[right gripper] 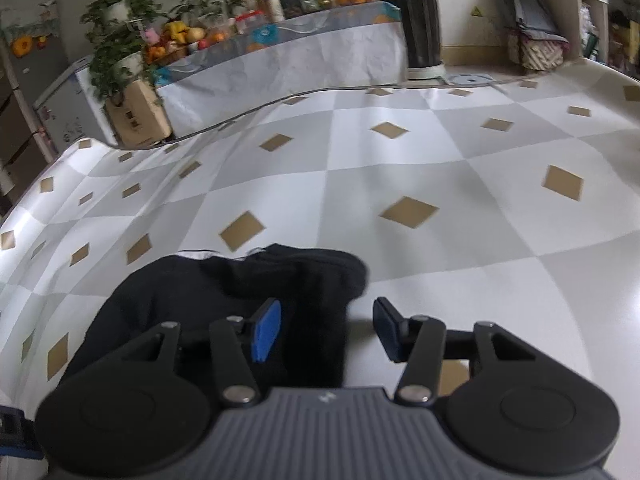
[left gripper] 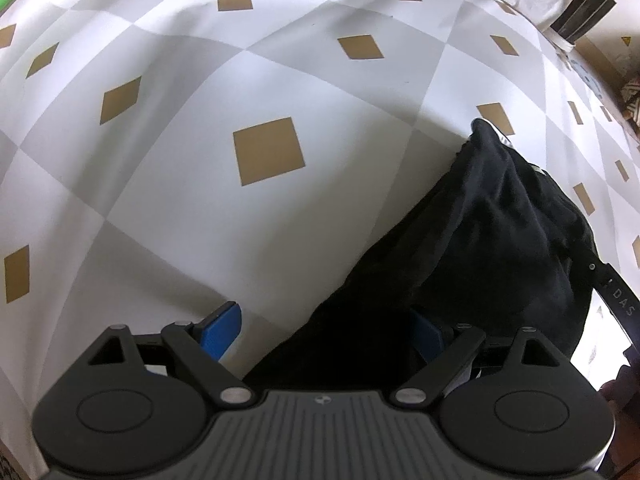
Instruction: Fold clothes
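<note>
A black garment [left gripper: 492,240] lies bunched on a white and grey checked cloth [left gripper: 200,208] with tan diamonds. In the left wrist view my left gripper [left gripper: 324,332] is open, its blue pads wide apart, and the garment's near edge lies between them and over the right pad. A black waistband with white letters [left gripper: 616,296] shows at the right. In the right wrist view my right gripper [right gripper: 326,330] is open, and the garment [right gripper: 224,296] lies under and between its fingers, mostly on the left side.
The checked cloth [right gripper: 440,160] spreads far ahead and to the right. Beyond its far edge stand a low table with plants, fruit and bottles [right gripper: 256,40], a cardboard box [right gripper: 138,114], a black bin [right gripper: 422,28] and shelves [right gripper: 592,8].
</note>
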A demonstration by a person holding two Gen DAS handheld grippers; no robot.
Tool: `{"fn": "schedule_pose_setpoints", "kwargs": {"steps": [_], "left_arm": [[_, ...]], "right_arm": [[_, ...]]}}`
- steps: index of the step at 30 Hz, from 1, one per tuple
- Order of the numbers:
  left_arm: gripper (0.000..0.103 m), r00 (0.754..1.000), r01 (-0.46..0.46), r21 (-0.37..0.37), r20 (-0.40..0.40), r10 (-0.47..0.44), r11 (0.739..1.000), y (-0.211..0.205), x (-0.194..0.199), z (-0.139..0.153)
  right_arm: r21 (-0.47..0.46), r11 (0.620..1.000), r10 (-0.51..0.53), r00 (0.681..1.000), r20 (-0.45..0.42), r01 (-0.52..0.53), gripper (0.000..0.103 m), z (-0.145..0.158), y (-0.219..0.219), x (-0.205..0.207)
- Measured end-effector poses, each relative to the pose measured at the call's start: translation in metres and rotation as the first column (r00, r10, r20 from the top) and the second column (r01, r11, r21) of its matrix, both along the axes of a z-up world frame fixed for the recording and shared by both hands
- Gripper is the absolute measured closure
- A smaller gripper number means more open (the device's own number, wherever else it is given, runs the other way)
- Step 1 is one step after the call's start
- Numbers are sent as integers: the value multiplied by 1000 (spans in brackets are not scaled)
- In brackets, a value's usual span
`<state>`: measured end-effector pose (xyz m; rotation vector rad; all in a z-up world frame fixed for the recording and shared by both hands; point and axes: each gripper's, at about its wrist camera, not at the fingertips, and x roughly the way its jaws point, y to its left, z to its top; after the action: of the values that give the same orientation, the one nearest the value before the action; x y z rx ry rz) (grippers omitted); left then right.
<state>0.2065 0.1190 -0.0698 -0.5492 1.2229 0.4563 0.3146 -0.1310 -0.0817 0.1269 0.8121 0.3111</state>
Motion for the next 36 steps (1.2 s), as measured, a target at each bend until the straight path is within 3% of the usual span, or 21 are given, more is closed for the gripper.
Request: {"fn": "schedule_pose_setpoints", "kwargs": {"steps": [2,5,9,15,20,23,26,31,36], "left_arm": [[13,1000,-11,-8,2,11,1000,2,-1,-1],[14,1000,-16,-22,22,17,1000,1,-1,2],[14,996,-29,-25,80,31,999,1,-2,11],[13,998,-49,-59,37,51,997,4,-2,1],[13,1000,-22,-26,8,22,999,-5,1,0],[13,999,-44,-27,4,44,999,-3,-2,0],[12,999,-41,-22,2,41,999,-2,-3,-1],[10,999,-32,-22,-6,32,999,-4,-3,-2],[9,1000,-17,-20,-5,17,1000,-4,-4,-2]], "right_arm": [[-36,999,16,1000,12,-16,57,-1,9,-1],[-112,993,33,999,39,-28,81,-3,19,-4],[-166,986,-25,998,63,35,92,-1,19,-7],[-244,960,-124,989,75,139,94,-1,-6,-6],[-252,947,-188,980,63,198,94,1,-35,-8],[-144,966,-214,976,36,217,88,3,-51,-6],[-86,975,-200,979,50,203,69,7,-50,-3],[-50,992,-109,991,82,113,53,14,-33,10],[-93,995,-16,996,85,24,45,6,-11,21]]}}
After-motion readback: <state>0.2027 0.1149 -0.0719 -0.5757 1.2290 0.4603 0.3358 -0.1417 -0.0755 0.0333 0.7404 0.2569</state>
